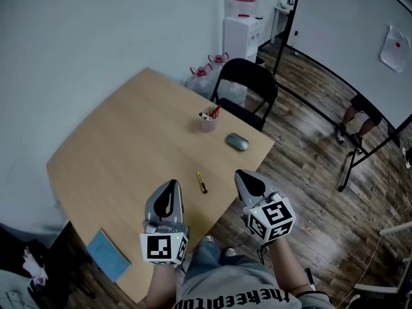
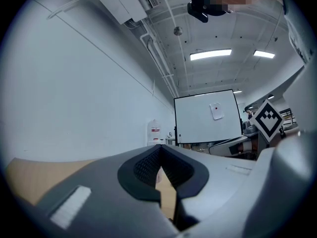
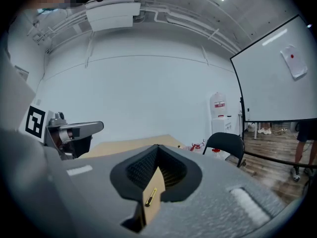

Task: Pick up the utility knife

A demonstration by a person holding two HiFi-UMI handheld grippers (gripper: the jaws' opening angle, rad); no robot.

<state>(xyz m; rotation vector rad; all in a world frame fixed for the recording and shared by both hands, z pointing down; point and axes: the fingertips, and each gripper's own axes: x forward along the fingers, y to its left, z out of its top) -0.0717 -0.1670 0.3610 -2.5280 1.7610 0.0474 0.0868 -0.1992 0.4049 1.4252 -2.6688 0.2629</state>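
Near the frame's centre the slim yellow utility knife (image 1: 201, 183) lies unobstructed on the pale wooden table (image 1: 129, 140), between the left gripper (image 1: 172, 185) and right gripper (image 1: 243, 176), both with jaws closed on nothing, while a pen cup (image 1: 208, 120), an oval grey mouse (image 1: 237, 141) and a black folding chair (image 1: 248, 85) sit higher up, beside dark plank flooring (image 1: 309, 147).

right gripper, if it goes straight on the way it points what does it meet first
Likely the tabletop, past the utility knife, which lies below the line of the shut right gripper. The pen cup beyond may be in line; depth is unclear.
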